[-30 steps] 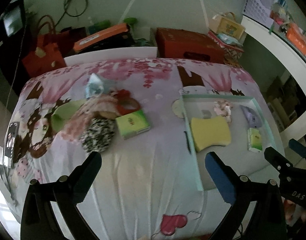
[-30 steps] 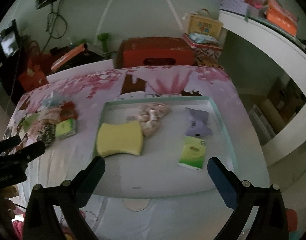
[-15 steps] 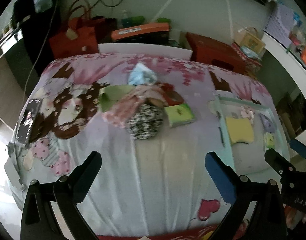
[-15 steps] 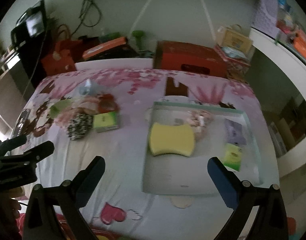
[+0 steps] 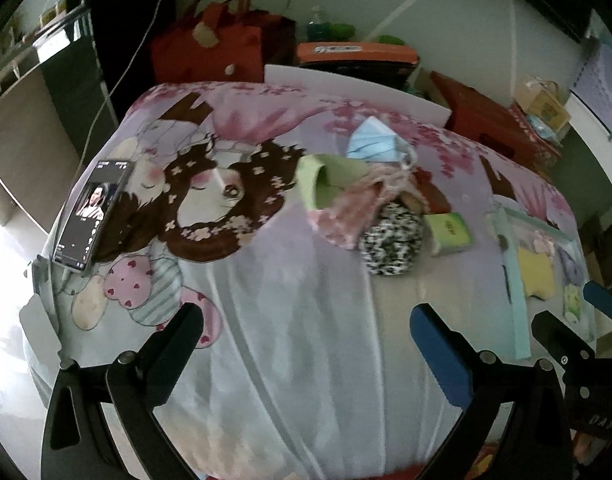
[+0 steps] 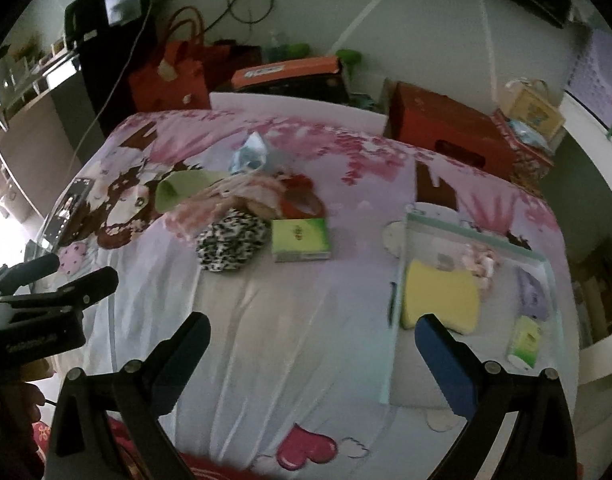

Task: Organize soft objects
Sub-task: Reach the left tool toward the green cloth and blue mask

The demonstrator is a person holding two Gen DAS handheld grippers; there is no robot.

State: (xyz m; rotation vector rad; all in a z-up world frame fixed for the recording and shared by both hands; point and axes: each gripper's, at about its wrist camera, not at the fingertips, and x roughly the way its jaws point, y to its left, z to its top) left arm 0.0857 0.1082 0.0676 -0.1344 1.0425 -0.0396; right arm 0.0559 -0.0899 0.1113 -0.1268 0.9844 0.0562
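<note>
Left gripper (image 5: 306, 328) and right gripper (image 6: 312, 336) hover with jaws spread wide, holding nothing. The soft pile (image 5: 370, 208) lies ahead of the left; the tray (image 6: 398, 312) sits right of it.

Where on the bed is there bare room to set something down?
Free: the bedspread between the leopard-print item and the tray, and in front of the pile. The tray's near left corner is also bare. Crowded: the pile around the green tissue pack.
</note>
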